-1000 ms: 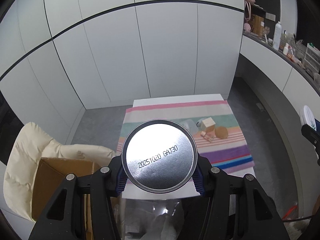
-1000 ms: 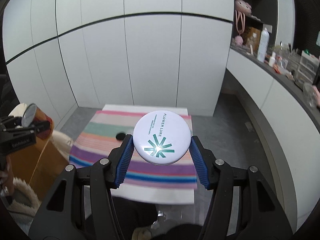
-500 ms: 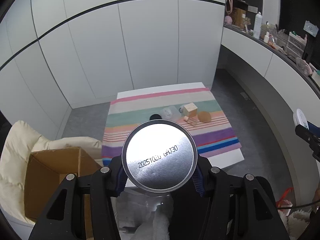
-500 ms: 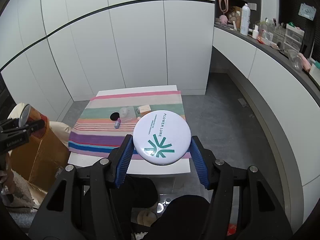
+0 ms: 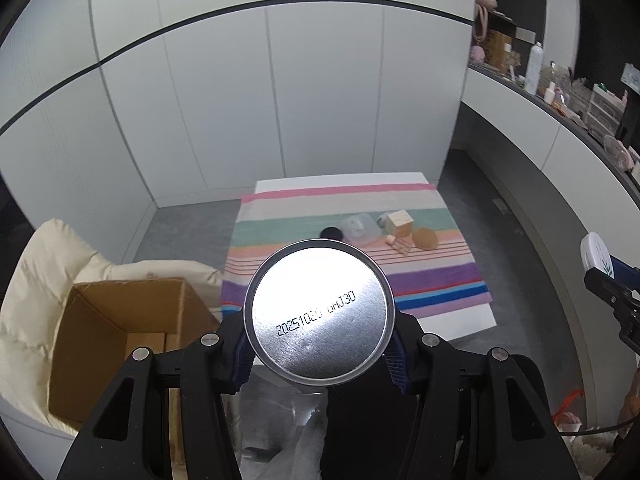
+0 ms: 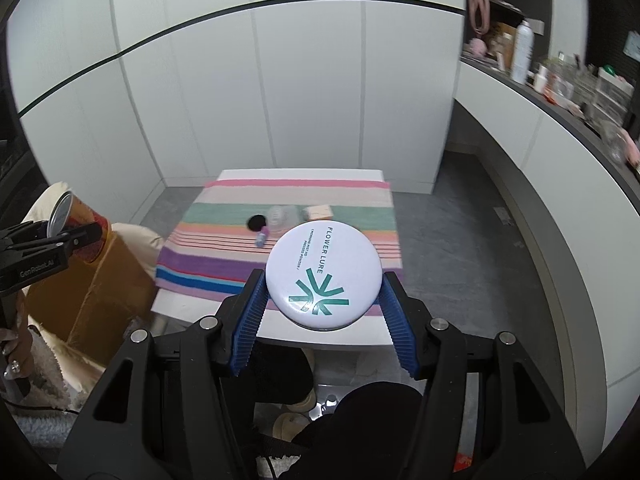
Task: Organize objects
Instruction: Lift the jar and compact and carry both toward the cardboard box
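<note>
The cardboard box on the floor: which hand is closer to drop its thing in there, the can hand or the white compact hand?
Probably left. The left gripper holds the can beside the open cardboard box; the right gripper, holding the compact, sits farther away.

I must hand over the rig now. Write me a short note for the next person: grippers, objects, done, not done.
Left gripper: shut on the metal-bottomed can, held in the air.
Right gripper: shut on the white powder compact, also in the air.
Cardboard box: open, on the left beside the striped table.
On the cloth: black round item, clear container, small wooden box, cork disc.
Done: both items lifted.
Left: place them, likely in the box; then the remaining table items.
</note>
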Tool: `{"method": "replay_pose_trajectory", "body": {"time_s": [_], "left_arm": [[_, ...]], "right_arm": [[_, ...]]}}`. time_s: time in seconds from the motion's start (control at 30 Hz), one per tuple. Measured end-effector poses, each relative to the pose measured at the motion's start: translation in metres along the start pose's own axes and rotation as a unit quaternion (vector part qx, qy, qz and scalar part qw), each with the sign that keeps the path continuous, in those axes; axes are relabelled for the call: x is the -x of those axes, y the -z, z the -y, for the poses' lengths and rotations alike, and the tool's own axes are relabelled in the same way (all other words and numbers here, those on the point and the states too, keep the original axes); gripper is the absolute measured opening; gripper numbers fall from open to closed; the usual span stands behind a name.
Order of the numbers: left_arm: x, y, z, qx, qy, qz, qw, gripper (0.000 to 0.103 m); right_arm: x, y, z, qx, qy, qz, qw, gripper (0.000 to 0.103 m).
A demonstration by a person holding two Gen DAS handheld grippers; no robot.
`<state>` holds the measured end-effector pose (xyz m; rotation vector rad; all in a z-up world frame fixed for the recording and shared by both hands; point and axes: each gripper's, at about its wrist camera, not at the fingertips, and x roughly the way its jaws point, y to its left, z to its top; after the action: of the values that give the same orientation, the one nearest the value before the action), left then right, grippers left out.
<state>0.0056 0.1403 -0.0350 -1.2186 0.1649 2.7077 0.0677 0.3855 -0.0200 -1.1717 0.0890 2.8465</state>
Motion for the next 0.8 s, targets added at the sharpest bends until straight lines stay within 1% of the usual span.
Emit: {"method": "replay_pose_trajectory", "body": {"time_s": [0.2, 0.37, 0.43, 0.53, 0.6, 0.63, 0.7, 0.8], "left_arm": [[0.014, 0.02, -0.048, 0.042, -0.034, -0.004, 0.9985, 0.055], [0.03, 0.043, -0.097, 0.088, -0.068, -0.009, 0.9937, 0.055], [0.035, 0.054, -0.118, 0.109, -0.088, -0.014, 0.99, 0.055], [0.041, 0.074, -0.148, 0.141, -0.107, -0.026, 0.9839, 0.055], [0.046, 0.087, -0.163, 0.159, -0.117, -0.032, 0.9798, 0.055], [0.049, 0.094, -0.172, 0.169, -0.124, -0.036, 0.9772, 0.055], [0.056, 0.105, -0.184, 0.182, -0.135, -0.038, 0.9732, 0.055], [0.065, 0.12, -0.201, 0.2, -0.154, -0.038, 0.9669, 0.055]], "right_arm": [[-0.004, -0.004, -0.049, 0.042, -0.042, 0.005, 0.998, 0.06], [-0.011, -0.006, -0.108, 0.089, -0.094, 0.001, 0.992, 0.06], [-0.014, -0.005, -0.131, 0.107, -0.111, 0.0, 0.988, 0.06], [-0.02, -0.003, -0.17, 0.135, -0.142, -0.008, 0.981, 0.06], [-0.023, 0.0, -0.189, 0.148, -0.162, -0.014, 0.976, 0.06], [-0.025, 0.001, -0.204, 0.158, -0.177, -0.018, 0.971, 0.06], [-0.026, 0.006, -0.224, 0.172, -0.194, -0.022, 0.966, 0.06], [-0.029, 0.013, -0.259, 0.199, -0.223, -0.03, 0.954, 0.06]]}}
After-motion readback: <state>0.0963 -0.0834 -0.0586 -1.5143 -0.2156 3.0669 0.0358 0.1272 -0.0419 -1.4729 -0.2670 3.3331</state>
